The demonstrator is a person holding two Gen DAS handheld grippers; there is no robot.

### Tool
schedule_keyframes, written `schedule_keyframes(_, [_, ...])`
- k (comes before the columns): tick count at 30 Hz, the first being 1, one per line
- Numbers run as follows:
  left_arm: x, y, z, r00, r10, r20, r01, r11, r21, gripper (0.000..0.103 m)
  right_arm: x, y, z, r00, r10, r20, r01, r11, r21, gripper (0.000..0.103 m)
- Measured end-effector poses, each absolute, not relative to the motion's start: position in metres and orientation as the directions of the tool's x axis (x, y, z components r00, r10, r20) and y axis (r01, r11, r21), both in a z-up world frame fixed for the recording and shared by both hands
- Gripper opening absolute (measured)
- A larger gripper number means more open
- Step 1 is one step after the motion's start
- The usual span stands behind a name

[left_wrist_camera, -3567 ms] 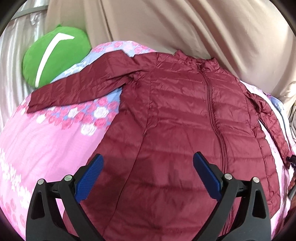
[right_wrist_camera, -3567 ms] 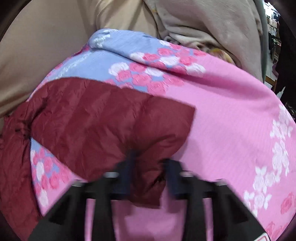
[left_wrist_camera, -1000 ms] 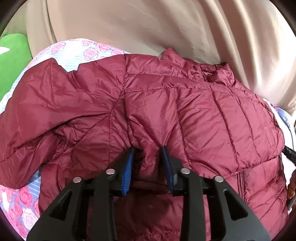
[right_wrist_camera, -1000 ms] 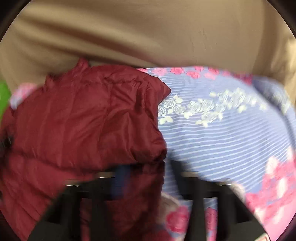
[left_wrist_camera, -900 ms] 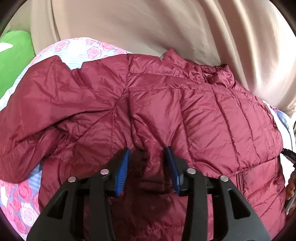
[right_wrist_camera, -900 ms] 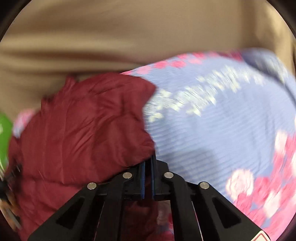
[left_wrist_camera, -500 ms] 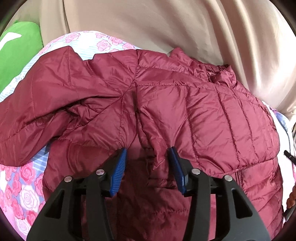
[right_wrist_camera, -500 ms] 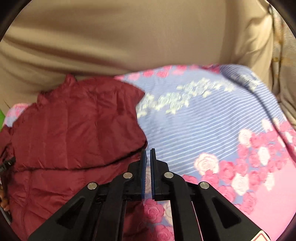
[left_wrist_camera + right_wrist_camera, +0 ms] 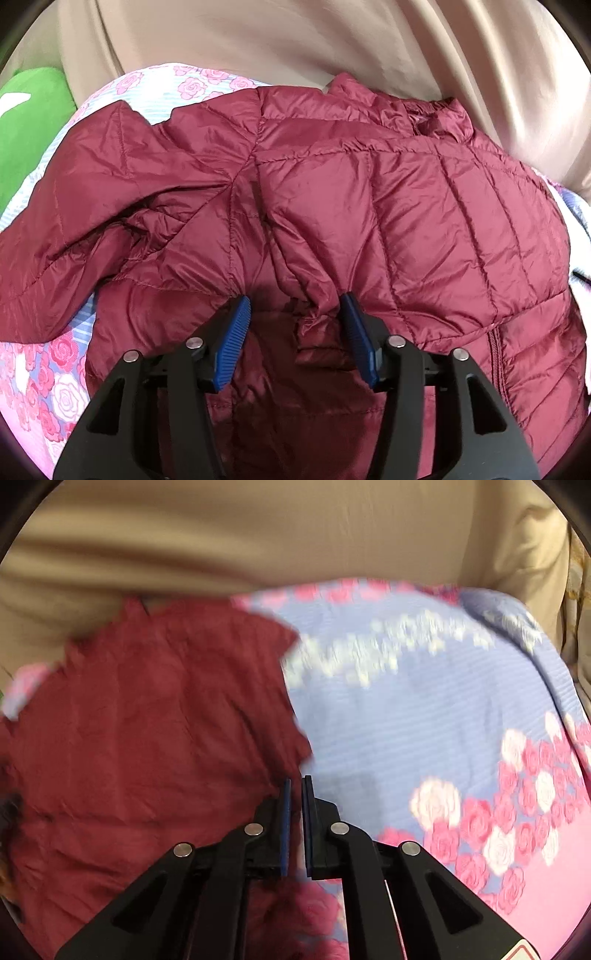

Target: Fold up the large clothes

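One jacket (image 9: 406, 221), dark red and quilted, lies on the bed (image 9: 424, 720) toward its far edge by the beige curtain (image 9: 295, 37), top part folded down over the body; left tongs (image 9: 293, 328) have just been opening, now spread, a puckered fold sitting loose between the pads, not pinched; right tongs (image 9: 295, 812) pressed together, empty, at the jacket's right edge; risk: puffy slick fabric could spring back and undo the fold once let go; left sleeve bunched, may crease; count: one jacket, two tongs, one green cushion (image 9: 29, 122).
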State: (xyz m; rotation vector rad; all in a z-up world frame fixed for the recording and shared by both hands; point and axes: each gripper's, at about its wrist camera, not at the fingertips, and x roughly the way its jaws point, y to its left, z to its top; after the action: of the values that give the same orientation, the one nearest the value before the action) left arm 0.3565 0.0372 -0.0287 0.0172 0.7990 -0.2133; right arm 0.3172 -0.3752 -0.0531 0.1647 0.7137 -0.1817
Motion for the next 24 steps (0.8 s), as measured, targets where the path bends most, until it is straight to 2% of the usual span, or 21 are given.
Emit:
schedule_keyframes(4, [0.354,0.036,-0.03,0.678,-0.173,-0.714,0.199,0.979,-0.048,0.052,0.353,-0.353,-0.017,0.801,-0.075,-0.594,0.154,0.985,0.082,0.005])
schedule_keyframes(8, [0.358,0.038,-0.03,0.677,-0.189,-0.712,0.2,0.977,-0.069,0.054,0.416,-0.351,-0.048,0.724,-0.123,-0.679,0.202,0.979,0.038,0.001])
schedule_keyframes(12, [0.349,0.049,-0.028,0.682,-0.217,-0.698,0.189,0.975,-0.118,0.054,0.383,-0.356,-0.056,0.761,-0.211,-0.613,0.318,0.946,0.069,0.004])
schedule_keyframes(15, [0.331,0.075,-0.021,0.697,-0.274,-0.663,0.155,0.96,-0.234,0.054,0.342,-0.35,-0.051,0.8,-0.168,-0.576,0.284,0.952,0.117,0.013])
schedule_keyframes(16, [0.323,0.086,-0.017,0.709,-0.276,-0.649,0.136,0.957,-0.258,0.056,0.329,-0.345,-0.049,0.806,-0.144,-0.574,0.255,0.96,0.117,0.013])
schedule_keyframes(18, [0.304,0.118,-0.007,0.738,-0.255,-0.625,0.073,0.951,-0.301,0.074,0.308,-0.335,-0.049,0.802,-0.096,-0.59,0.196,0.975,0.107,0.013])
schedule_keyframes(20, [0.288,0.158,0.001,0.761,-0.218,-0.611,-0.014,0.936,-0.352,0.084,0.28,-0.324,-0.052,0.797,-0.055,-0.601,0.143,0.985,0.099,0.014])
schedule_keyframes(23, [0.271,0.242,0.001,0.768,-0.132,-0.627,-0.196,0.883,-0.427,0.089,0.253,-0.314,-0.058,0.779,0.002,-0.627,0.076,0.992,0.097,0.019])
schedule_keyframes(24, [0.267,0.278,-0.003,0.759,-0.087,-0.646,-0.28,0.851,-0.444,0.089,0.242,-0.309,-0.062,0.77,0.026,-0.638,0.053,0.993,0.105,0.024])
